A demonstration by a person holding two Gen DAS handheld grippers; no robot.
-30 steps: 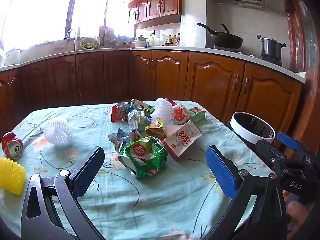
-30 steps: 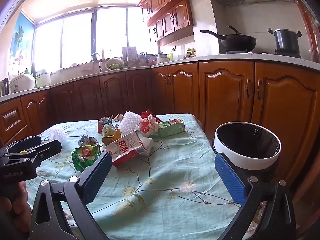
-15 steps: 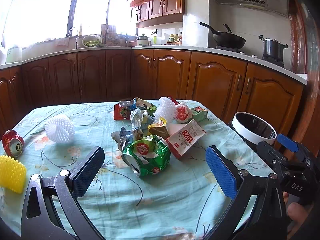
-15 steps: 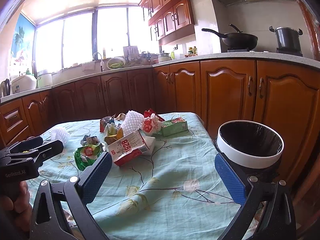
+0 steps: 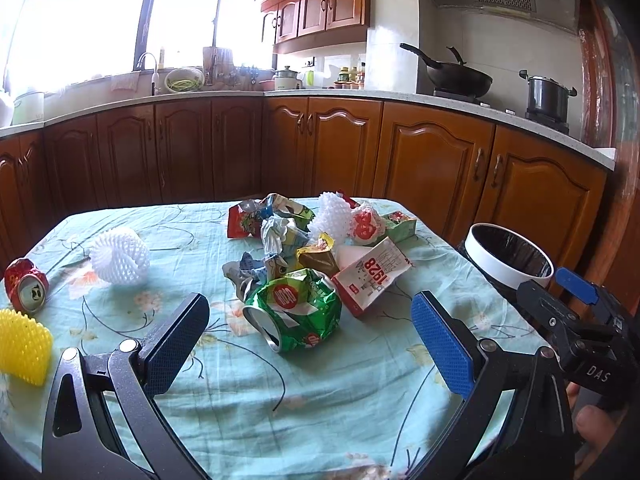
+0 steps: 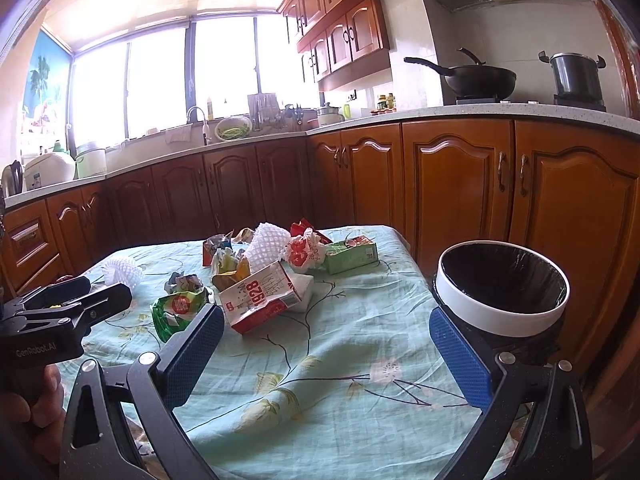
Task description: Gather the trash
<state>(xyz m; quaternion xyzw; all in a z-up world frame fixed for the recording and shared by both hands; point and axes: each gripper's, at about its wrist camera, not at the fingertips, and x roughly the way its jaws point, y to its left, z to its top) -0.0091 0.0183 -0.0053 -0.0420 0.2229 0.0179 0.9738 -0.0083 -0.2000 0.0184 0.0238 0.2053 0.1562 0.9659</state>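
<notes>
A heap of trash lies mid-table: a crushed green can [image 5: 294,310], a red and white carton marked 1928 [image 5: 370,276], crumpled wrappers [image 5: 280,232], a white foam net [image 5: 330,216] and a green box [image 6: 352,256]. My left gripper [image 5: 308,332] hovers open just short of the green can, nothing between its fingers. My right gripper [image 6: 324,352] is open over the table's near right part, beside the white-rimmed bin [image 6: 502,292] with its black liner. The carton [image 6: 260,300] lies ahead of it to the left.
Apart from the heap lie a second white foam net [image 5: 120,256], a crushed red can [image 5: 26,286] and a yellow foam piece [image 5: 22,346] at the left. The table [image 5: 340,392] has a floral teal cloth. Wooden cabinets [image 5: 320,148] and a stove stand behind.
Both grippers have drifted slightly forward and upward; the view tilts a little. Nothing was taken hold of and the trash has not moved.
</notes>
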